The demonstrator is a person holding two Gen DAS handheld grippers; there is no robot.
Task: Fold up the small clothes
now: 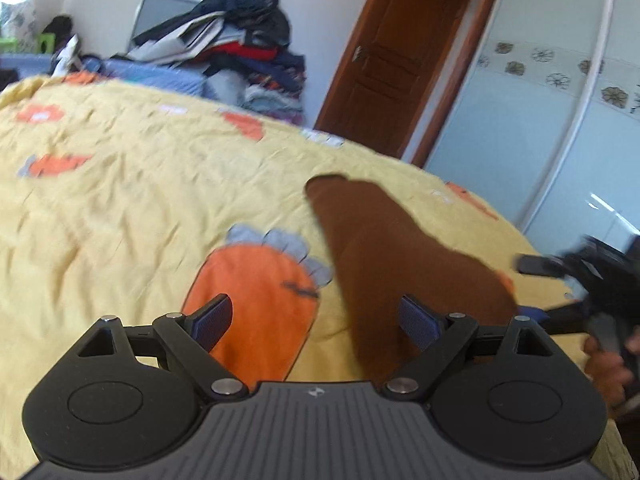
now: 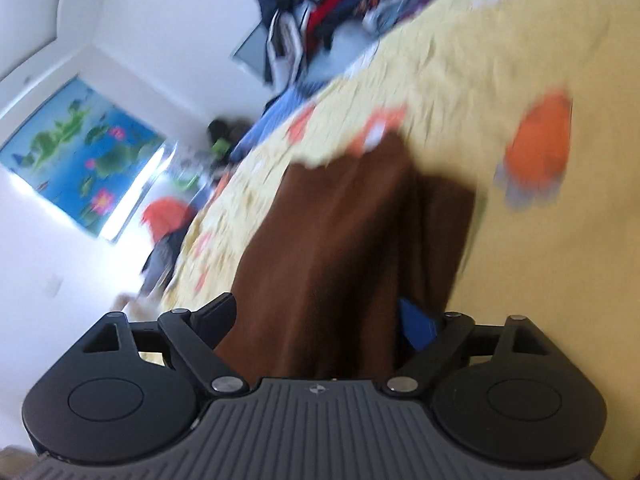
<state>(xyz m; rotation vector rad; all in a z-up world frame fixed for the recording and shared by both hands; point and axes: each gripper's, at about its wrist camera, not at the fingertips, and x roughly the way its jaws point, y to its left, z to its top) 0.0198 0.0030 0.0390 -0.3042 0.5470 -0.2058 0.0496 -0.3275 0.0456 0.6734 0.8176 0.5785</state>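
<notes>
A small brown garment [image 1: 396, 256] lies on the yellow bedspread [image 1: 120, 184] with orange patches. My left gripper [image 1: 316, 320] is open just above the bed; its right finger is over the garment's near edge and its left finger is over an orange patch. The right gripper shows at the right edge of the left wrist view [image 1: 560, 276], at the garment's right end. In the right wrist view, my right gripper [image 2: 320, 320] is open, tilted, with the brown garment [image 2: 344, 248] lying between its fingers. That view is blurred.
A pile of dark and mixed clothes [image 1: 236, 40] sits beyond the far edge of the bed. A brown door [image 1: 392, 56] and a pale wardrobe [image 1: 540, 120] stand at the right. A blue poster [image 2: 80, 152] hangs on the wall.
</notes>
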